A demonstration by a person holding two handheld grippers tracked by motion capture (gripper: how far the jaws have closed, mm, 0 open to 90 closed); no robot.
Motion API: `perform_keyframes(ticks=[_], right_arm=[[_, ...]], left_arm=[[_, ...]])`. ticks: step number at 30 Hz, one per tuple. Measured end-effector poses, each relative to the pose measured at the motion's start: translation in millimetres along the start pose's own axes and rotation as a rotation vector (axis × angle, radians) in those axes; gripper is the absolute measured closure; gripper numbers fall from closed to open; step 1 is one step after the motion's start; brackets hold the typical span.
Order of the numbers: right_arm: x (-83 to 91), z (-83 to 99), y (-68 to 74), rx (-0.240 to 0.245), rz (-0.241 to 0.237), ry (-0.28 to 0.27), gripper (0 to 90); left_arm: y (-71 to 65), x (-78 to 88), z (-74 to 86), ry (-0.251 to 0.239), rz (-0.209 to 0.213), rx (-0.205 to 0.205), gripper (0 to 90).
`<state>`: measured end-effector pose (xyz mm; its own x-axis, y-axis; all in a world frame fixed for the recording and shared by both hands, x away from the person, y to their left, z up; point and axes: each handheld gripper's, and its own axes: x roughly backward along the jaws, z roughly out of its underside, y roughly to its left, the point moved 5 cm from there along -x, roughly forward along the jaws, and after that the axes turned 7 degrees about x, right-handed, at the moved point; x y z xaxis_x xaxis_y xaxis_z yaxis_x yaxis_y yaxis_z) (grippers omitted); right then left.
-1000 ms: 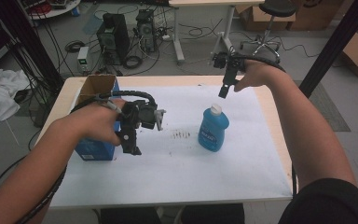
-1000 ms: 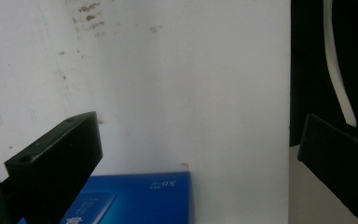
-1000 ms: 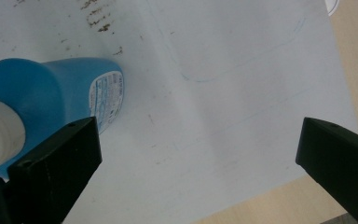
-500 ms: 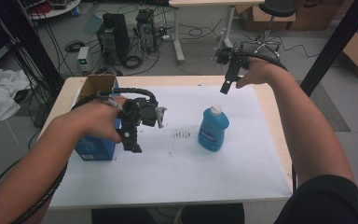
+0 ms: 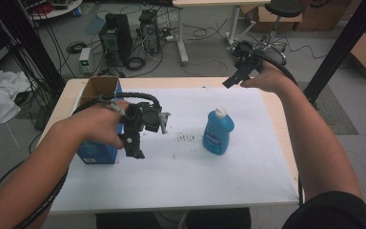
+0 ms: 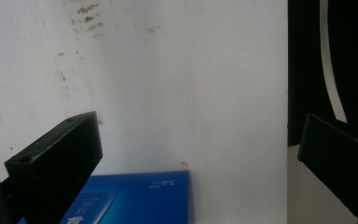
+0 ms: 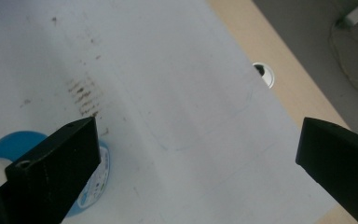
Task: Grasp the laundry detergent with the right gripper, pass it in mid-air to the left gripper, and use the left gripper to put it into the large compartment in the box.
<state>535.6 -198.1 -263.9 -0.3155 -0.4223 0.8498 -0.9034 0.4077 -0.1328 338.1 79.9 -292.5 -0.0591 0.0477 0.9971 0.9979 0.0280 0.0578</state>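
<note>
A blue bottle (image 5: 218, 132) with a white cap stands upright on the white sheet (image 5: 186, 167), right of centre. My right gripper (image 5: 232, 81) hangs open above the table's far right, behind the bottle and apart from it. In the right gripper view the gripper (image 7: 196, 135) has its jaws spread wide with nothing between them, and the bottle (image 7: 16, 142) lies low at the left. A blue carton (image 5: 95, 151) with an open brown top stands at the left. My left gripper (image 5: 134, 148) points down just right of the carton, open and empty (image 6: 198, 135), above the carton's blue face (image 6: 140, 198).
Dark smudges (image 5: 186, 139) mark the sheet between carton and bottle. A round cable hole (image 7: 264, 73) sits in the wooden tabletop (image 5: 190, 82) near the far edge. Computers, cables and a stool stand on the floor behind the table.
My right gripper has drawn back and to the right, farther from the bottle. The left gripper has stayed beside the carton.
</note>
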Motion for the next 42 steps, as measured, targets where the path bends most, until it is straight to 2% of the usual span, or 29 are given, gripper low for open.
perform_keyframes(ticks=[10, 18, 27, 30, 35, 42], right_arm=[[18.6, 23.2, 7.7, -0.056, 0.023, -0.213, 0.0], [34.4, 52.2, 19.0, -0.073, 0.037, -0.321, 0.0], [41.3, 92.6, 43.7, -0.086, 0.056, -0.381, 0.0], [45.0, 106.8, 53.4, -0.077, 0.073, -0.397, 0.0], [48.6, 127.9, 68.7, -0.074, 0.081, -0.416, 0.0], [48.9, 151.8, 91.8, -0.044, 0.081, -0.446, 0.0]], left_arm=[[-3.5, -3.7, 1.0, -0.005, 0.005, -0.009, 0.1], [-3.9, -2.0, 9.4, -0.016, -0.001, -0.005, 0.1], [-4.7, -3.3, 19.2, -0.031, 0.0, -0.003, 0.1], [-5.0, -5.0, 20.2, -0.032, 0.003, -0.001, 0.1], [-4.7, -9.2, 20.3, -0.026, 0.005, -0.006, 0.1], [-4.3, -8.9, 23.3, -0.022, 0.005, -0.004, 0.1]])
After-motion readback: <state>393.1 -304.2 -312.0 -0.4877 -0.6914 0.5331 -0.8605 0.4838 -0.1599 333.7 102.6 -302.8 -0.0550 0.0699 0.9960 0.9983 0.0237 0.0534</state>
